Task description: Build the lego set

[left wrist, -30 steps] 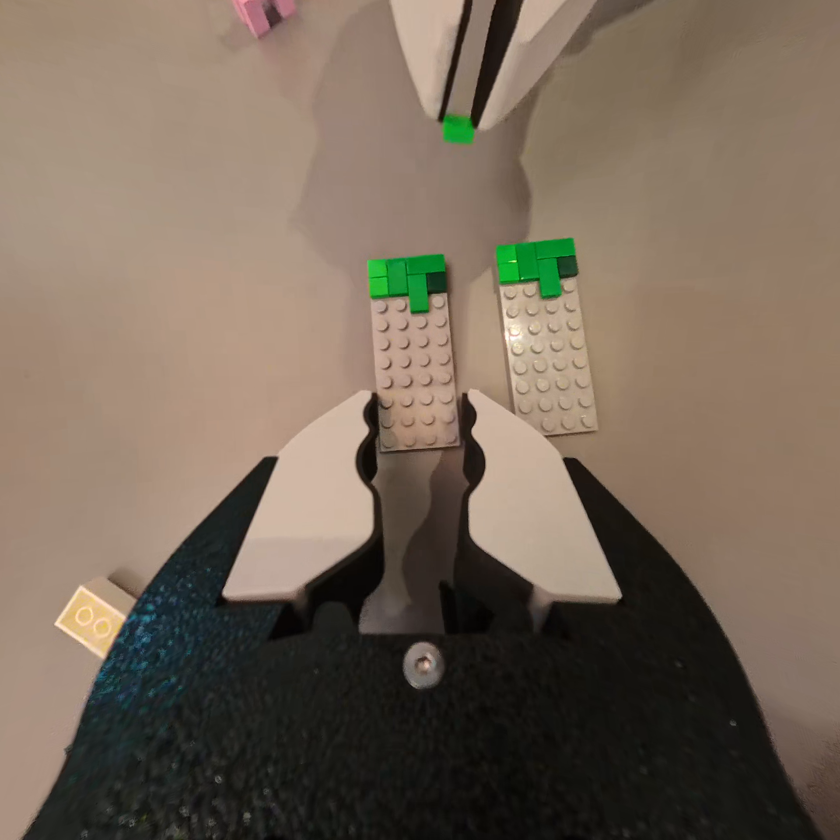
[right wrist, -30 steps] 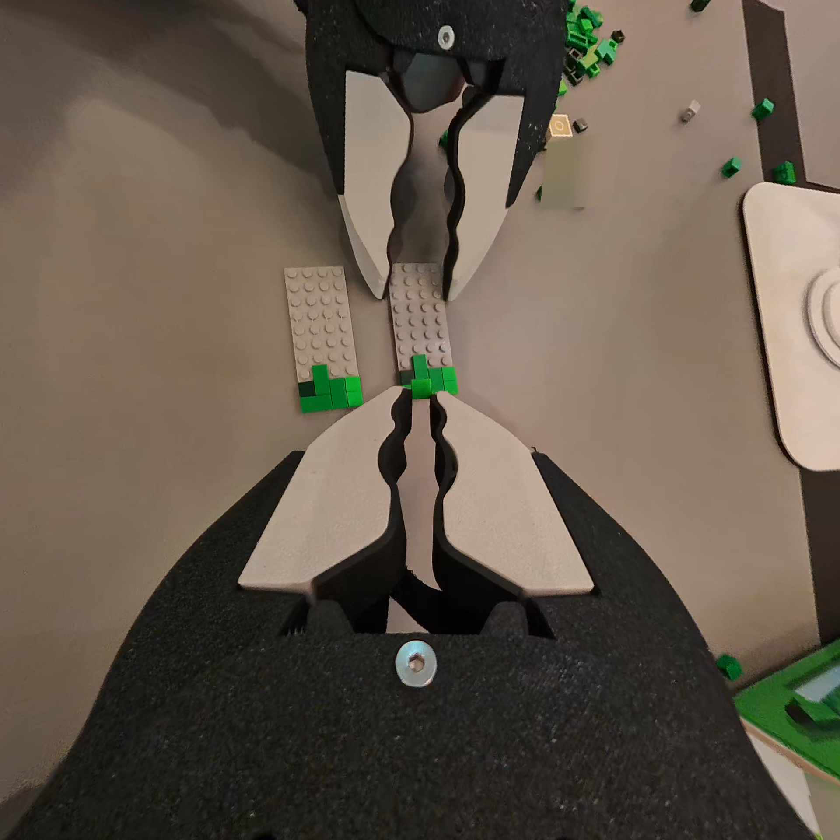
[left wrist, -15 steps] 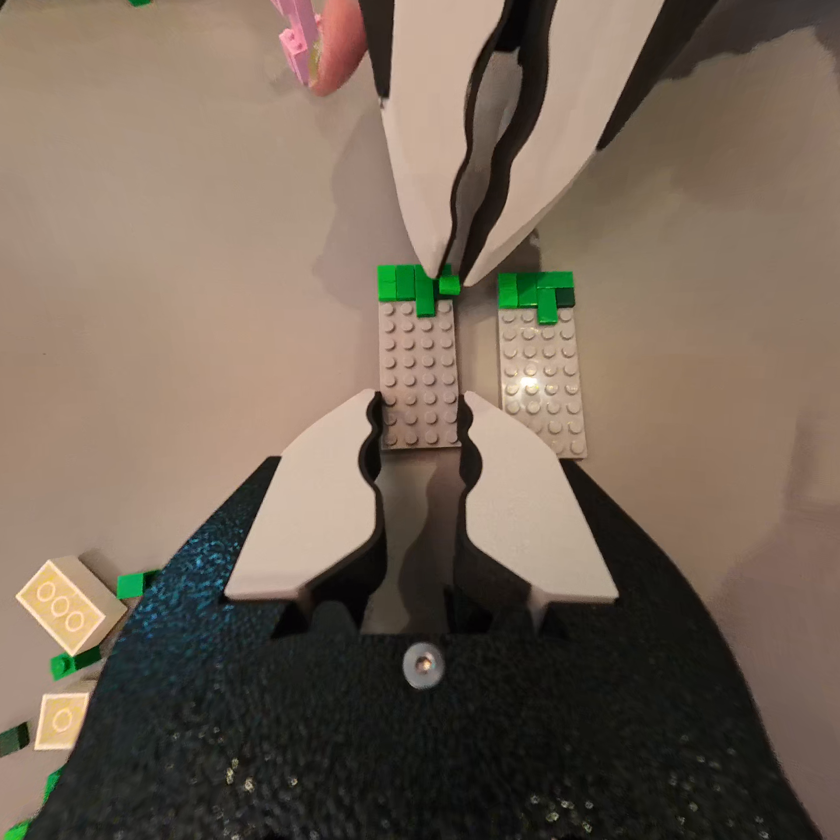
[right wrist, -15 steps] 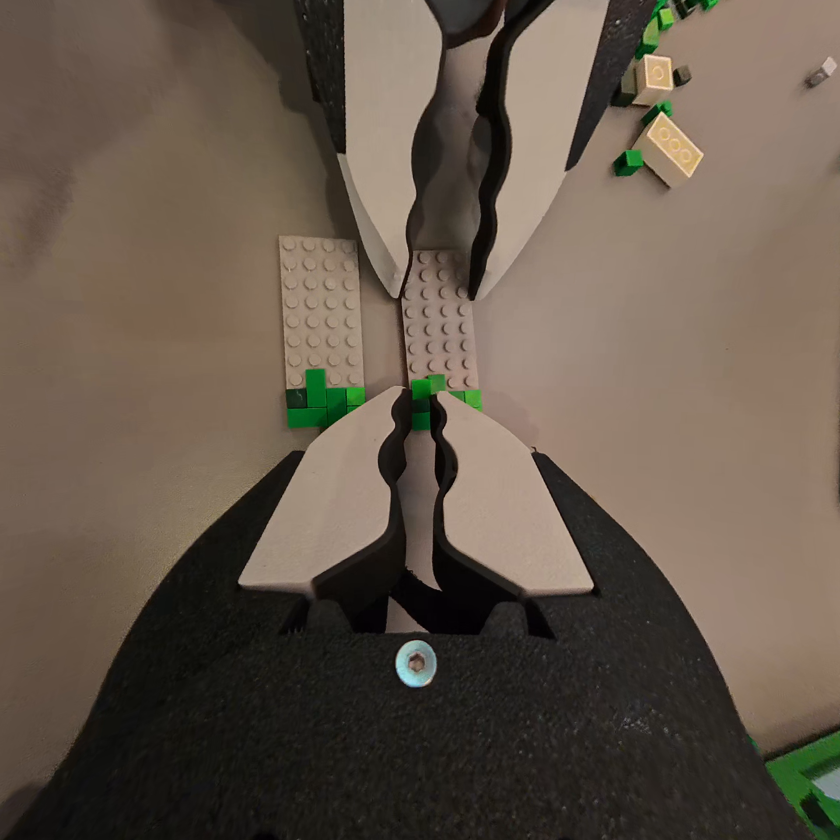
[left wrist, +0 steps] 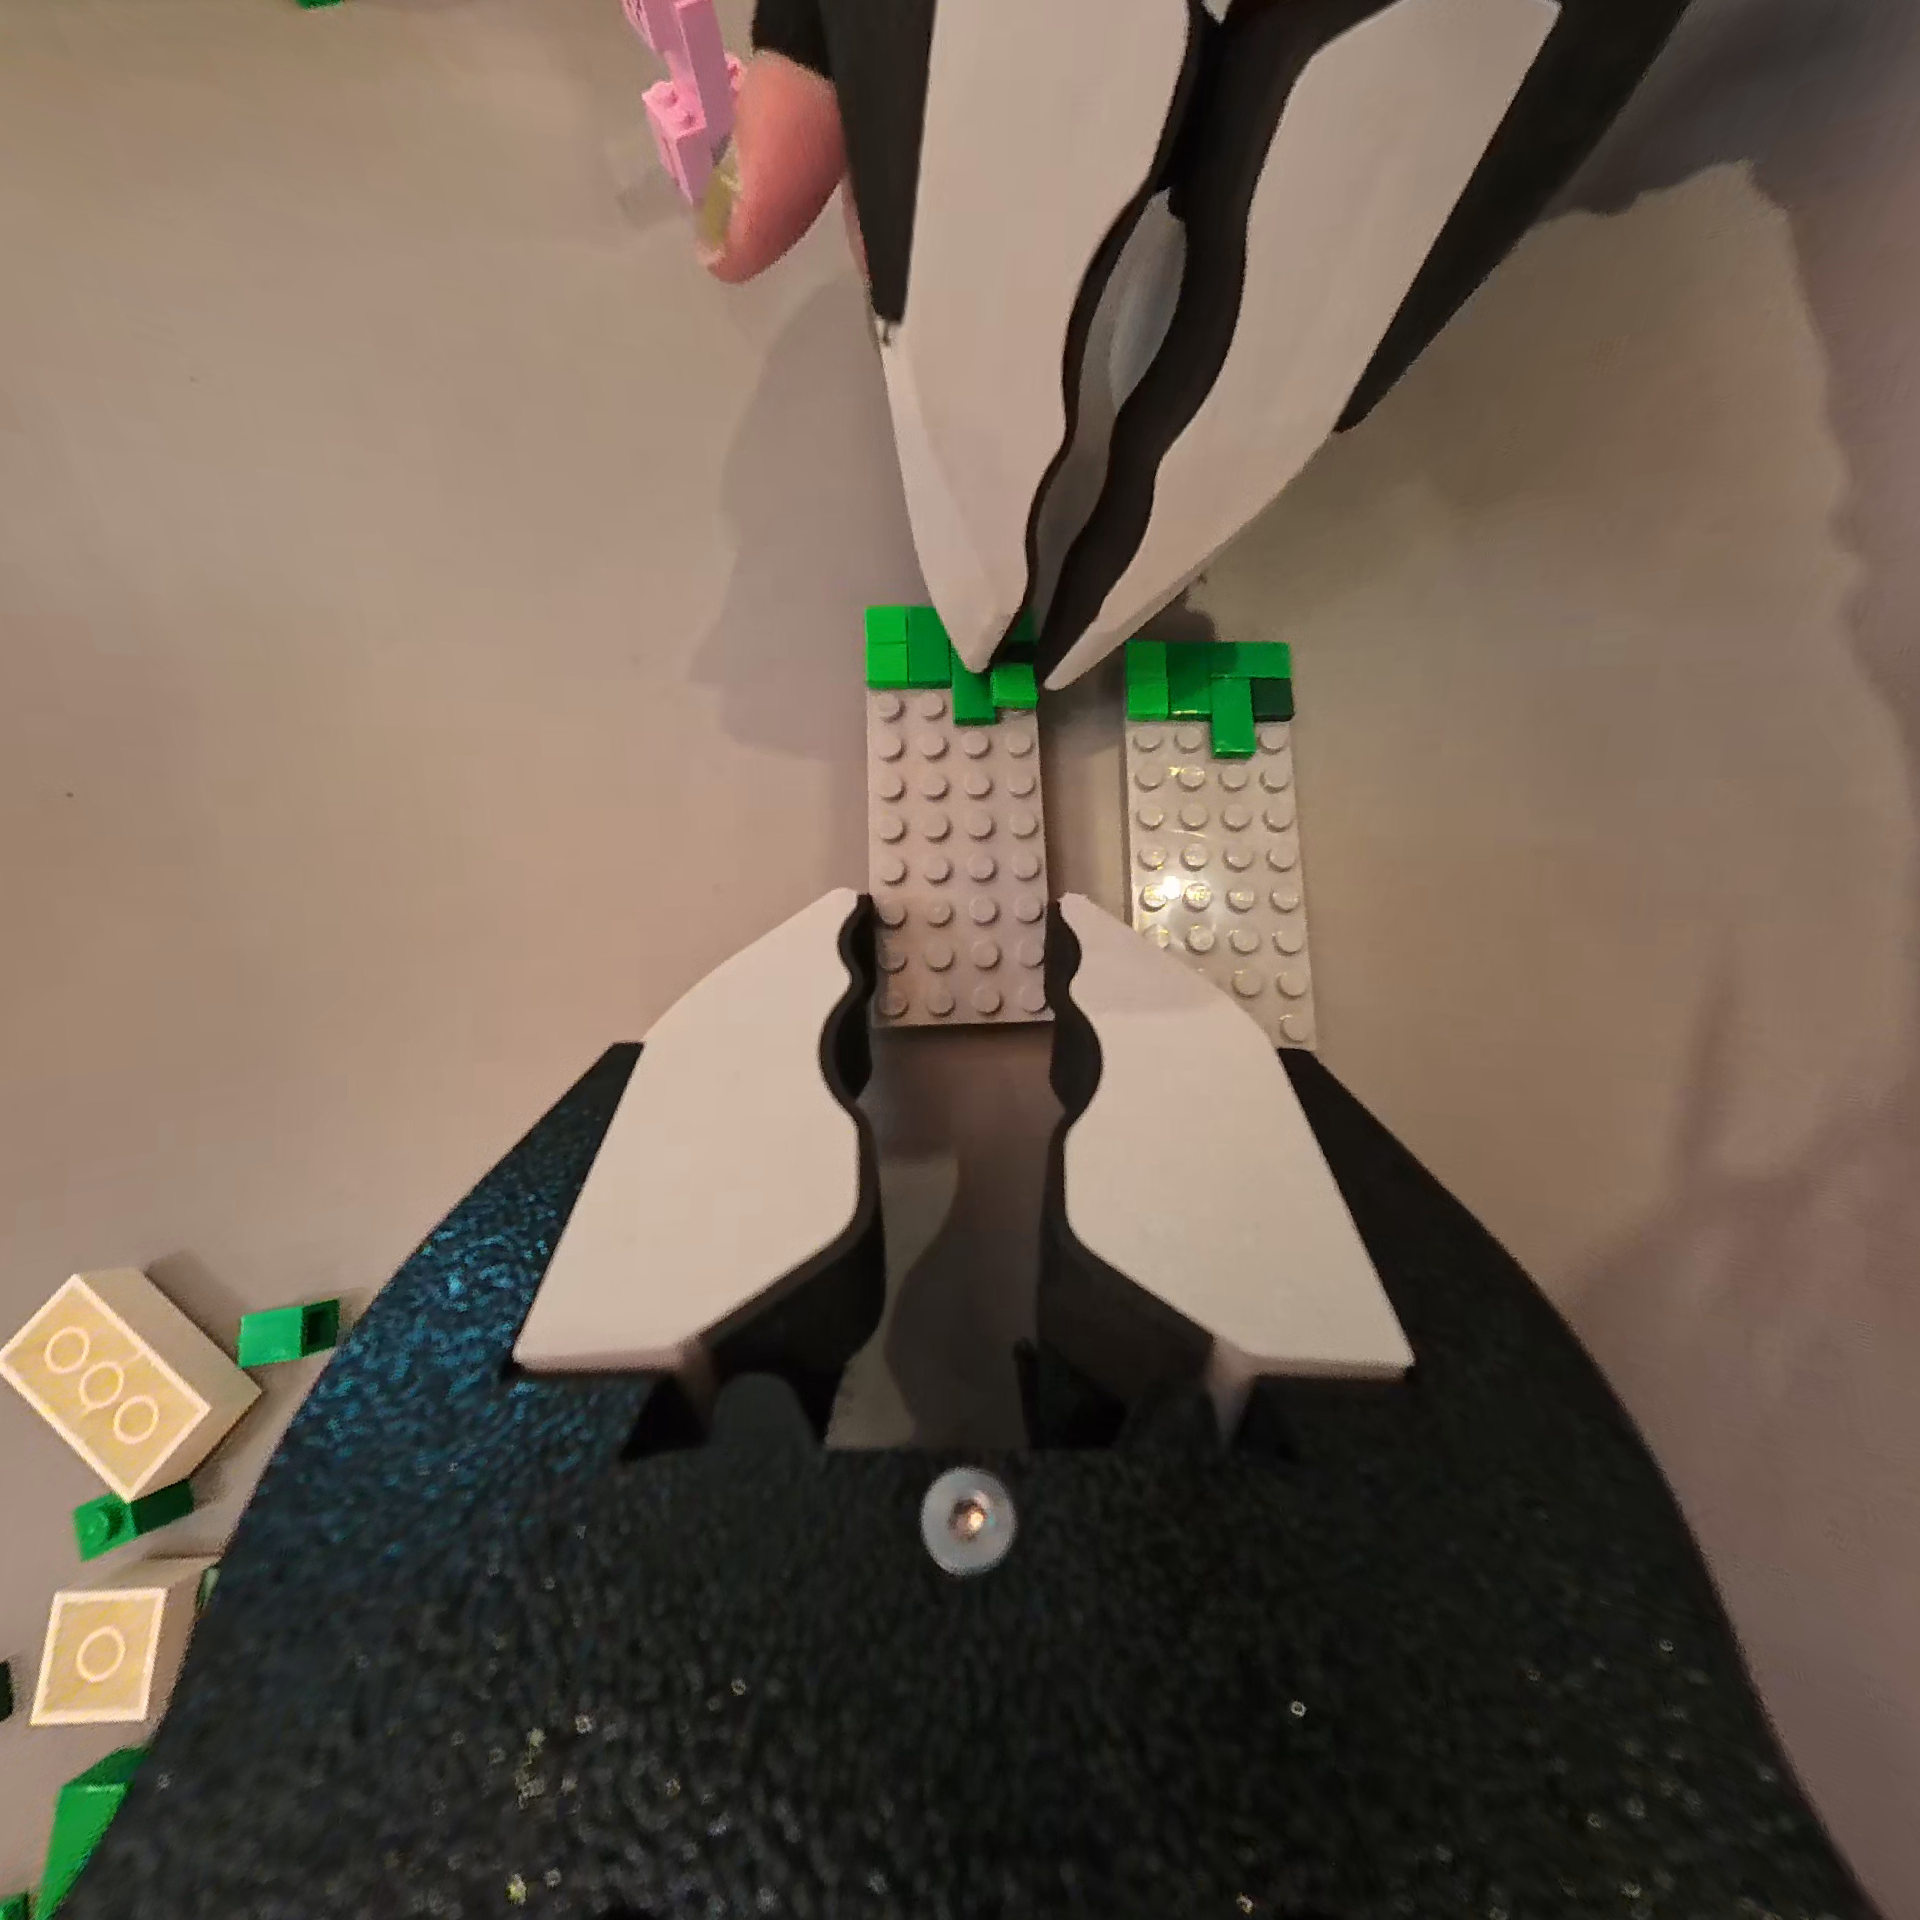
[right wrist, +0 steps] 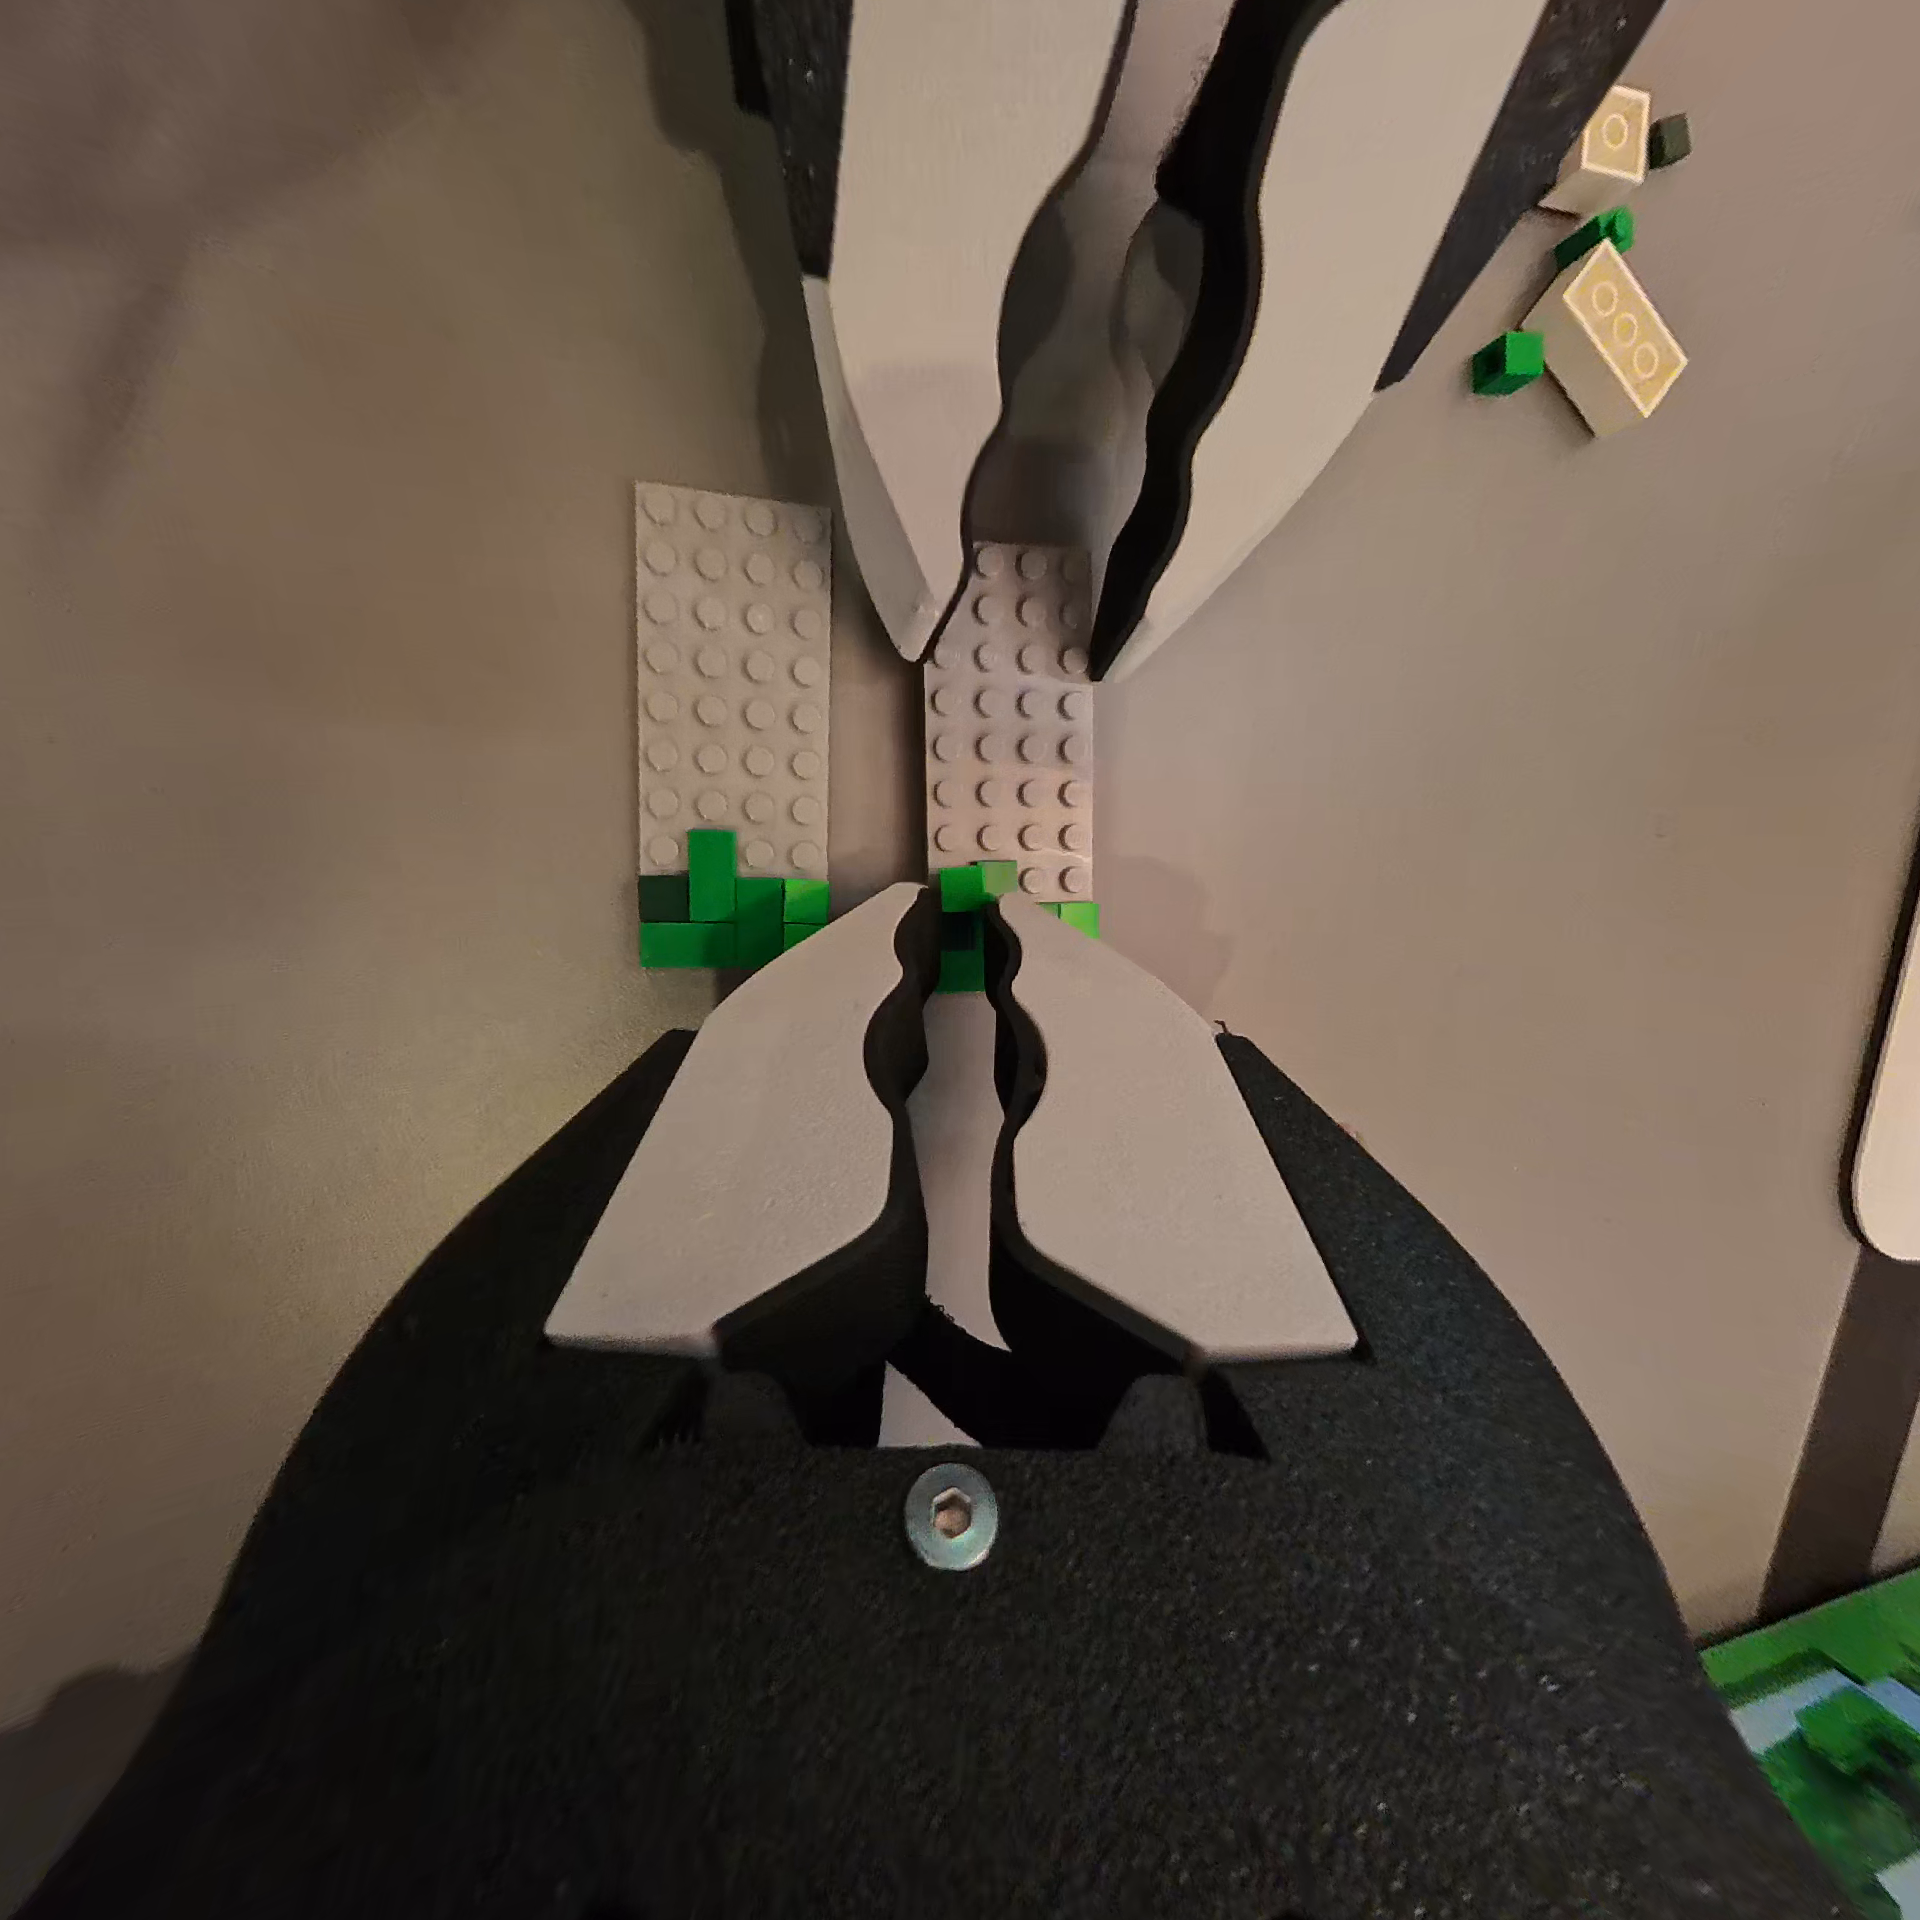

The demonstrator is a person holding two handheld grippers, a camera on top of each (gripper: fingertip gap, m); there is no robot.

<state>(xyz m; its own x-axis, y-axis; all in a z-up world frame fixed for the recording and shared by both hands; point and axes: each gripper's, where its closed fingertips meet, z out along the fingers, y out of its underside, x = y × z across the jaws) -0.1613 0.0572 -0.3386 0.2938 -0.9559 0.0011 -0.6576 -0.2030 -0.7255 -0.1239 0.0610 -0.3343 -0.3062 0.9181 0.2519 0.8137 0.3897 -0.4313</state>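
Two grey studded plates were seen side by side on the table [left wrist: 364, 727], each carrying only a short band of green tiles at one end, with most studs bare. The nearer plate [left wrist: 958, 862] was steadied at its bare end between the fingers of the left tool [left wrist: 956, 909], which was closed against its two long edges. The right tool [right wrist: 961, 902], its fingers drawn narrow, was lowered onto the green tiles [left wrist: 914, 660] of that plate; a small green piece [left wrist: 1013, 683] lay just beside its tips, though whether it was pinched or already released could not be told. The second plate [left wrist: 1221, 862] lay untouched. Loose cream bricks [left wrist: 114, 1382] and green pieces remained scattered nearby, suggesting the build was at an early stage.
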